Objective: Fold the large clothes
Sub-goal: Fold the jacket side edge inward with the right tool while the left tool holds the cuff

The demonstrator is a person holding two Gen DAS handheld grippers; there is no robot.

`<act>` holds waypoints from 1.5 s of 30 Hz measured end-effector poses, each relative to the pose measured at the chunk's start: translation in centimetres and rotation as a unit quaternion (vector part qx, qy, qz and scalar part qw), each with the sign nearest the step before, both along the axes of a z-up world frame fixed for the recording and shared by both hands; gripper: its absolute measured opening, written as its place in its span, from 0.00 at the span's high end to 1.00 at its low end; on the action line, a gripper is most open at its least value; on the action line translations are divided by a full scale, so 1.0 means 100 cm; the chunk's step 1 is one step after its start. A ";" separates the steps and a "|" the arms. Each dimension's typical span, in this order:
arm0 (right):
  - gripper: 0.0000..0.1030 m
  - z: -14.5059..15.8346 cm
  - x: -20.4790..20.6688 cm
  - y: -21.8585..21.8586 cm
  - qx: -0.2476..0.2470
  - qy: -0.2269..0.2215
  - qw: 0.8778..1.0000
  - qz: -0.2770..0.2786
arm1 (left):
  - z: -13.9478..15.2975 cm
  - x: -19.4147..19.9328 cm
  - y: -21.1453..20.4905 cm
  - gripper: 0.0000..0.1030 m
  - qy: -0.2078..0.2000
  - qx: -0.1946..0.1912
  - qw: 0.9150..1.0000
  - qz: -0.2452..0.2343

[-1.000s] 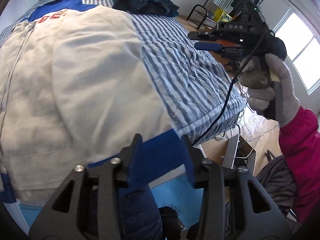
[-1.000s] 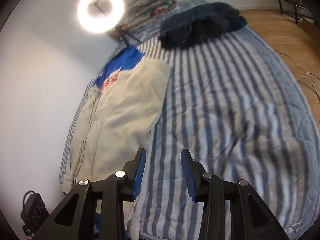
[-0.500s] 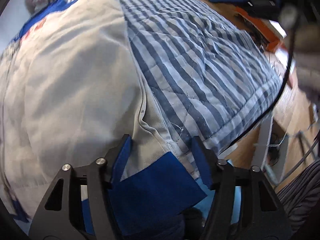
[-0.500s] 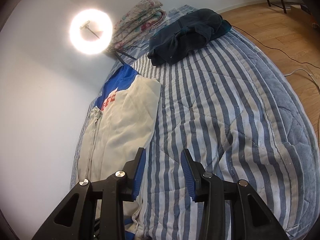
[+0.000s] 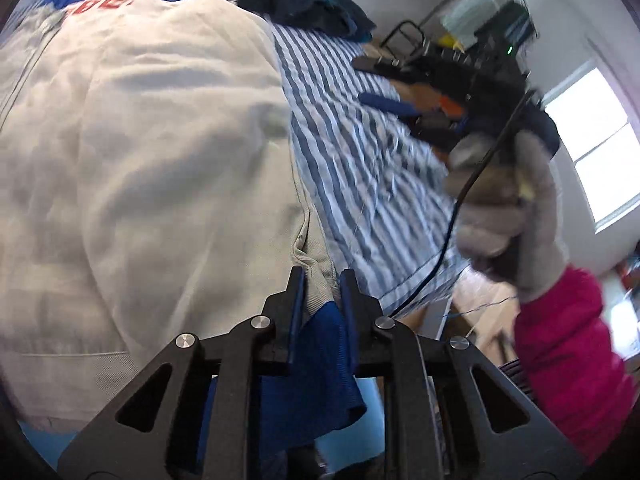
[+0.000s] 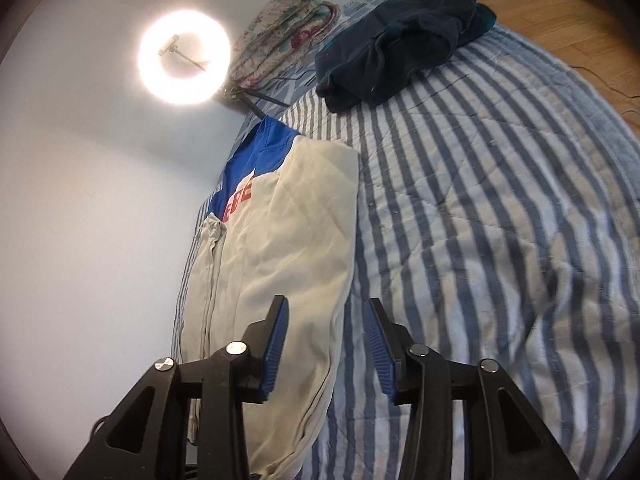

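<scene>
The cream cotton jacket with blue shoulder panels and red lettering (image 6: 280,264) lies flat along the left side of the blue-and-white striped quilted bed cover (image 6: 500,208), folded lengthwise, its blue cuff at the near edge. The left gripper (image 5: 322,280) points steeply down at that near corner; its jaws have just been closing and now pinch the cream fabric and blue cuff (image 5: 320,364) between narrow blue pads. The right gripper (image 6: 326,320) hovers above the jacket's right edge, tilted downward, its jaws having just opened to a middling gap with nothing between them. In the left wrist view it is blurred, held by a grey knitted glove (image 5: 508,208) on a pink fleece sleeve (image 5: 568,356). A crumpled dark navy garment (image 6: 400,36) sits at the far end.
</scene>
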State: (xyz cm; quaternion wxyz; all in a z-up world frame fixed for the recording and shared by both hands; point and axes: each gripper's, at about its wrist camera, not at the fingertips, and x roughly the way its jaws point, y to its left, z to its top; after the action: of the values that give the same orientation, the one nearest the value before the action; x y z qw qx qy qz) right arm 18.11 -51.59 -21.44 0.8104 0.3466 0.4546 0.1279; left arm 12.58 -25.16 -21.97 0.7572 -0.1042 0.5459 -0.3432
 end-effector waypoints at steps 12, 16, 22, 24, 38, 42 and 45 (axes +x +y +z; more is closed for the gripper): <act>0.55 -0.054 0.061 0.049 0.007 0.074 0.997 -0.016 | 0.010 -0.008 0.029 0.85 0.004 -0.036 0.999 0.024; 0.87 -0.057 0.071 0.057 0.003 0.081 0.997 -0.018 | 0.015 -0.007 0.041 0.85 0.000 -0.039 0.999 0.030; 0.98 -0.031 0.084 0.093 -0.078 0.063 0.995 -0.001 | 0.019 -0.007 0.057 0.86 -0.008 -0.052 0.998 0.042; 0.98 -0.020 0.087 0.104 -0.091 0.054 0.994 -0.002 | 0.022 -0.010 0.066 0.86 -0.010 -0.058 0.997 0.049; 0.99 0.026 0.117 0.260 -0.216 -0.010 0.972 0.091 | 0.019 -0.018 0.172 0.92 -0.004 -0.078 0.986 0.149; 0.99 0.008 0.130 0.305 -0.230 -0.003 0.965 0.125 | 0.010 -0.016 0.198 0.93 0.004 -0.071 0.981 0.179; 0.99 -0.005 0.136 0.339 -0.254 -0.007 0.954 0.161 | -0.001 -0.016 0.222 0.93 0.010 -0.062 0.977 0.203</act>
State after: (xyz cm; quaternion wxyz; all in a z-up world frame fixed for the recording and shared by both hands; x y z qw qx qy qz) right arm 31.76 -17.65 -21.92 0.8435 0.0508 0.5162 0.1392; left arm 10.96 -2.93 -22.04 0.7976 -0.2630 0.4987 -0.2144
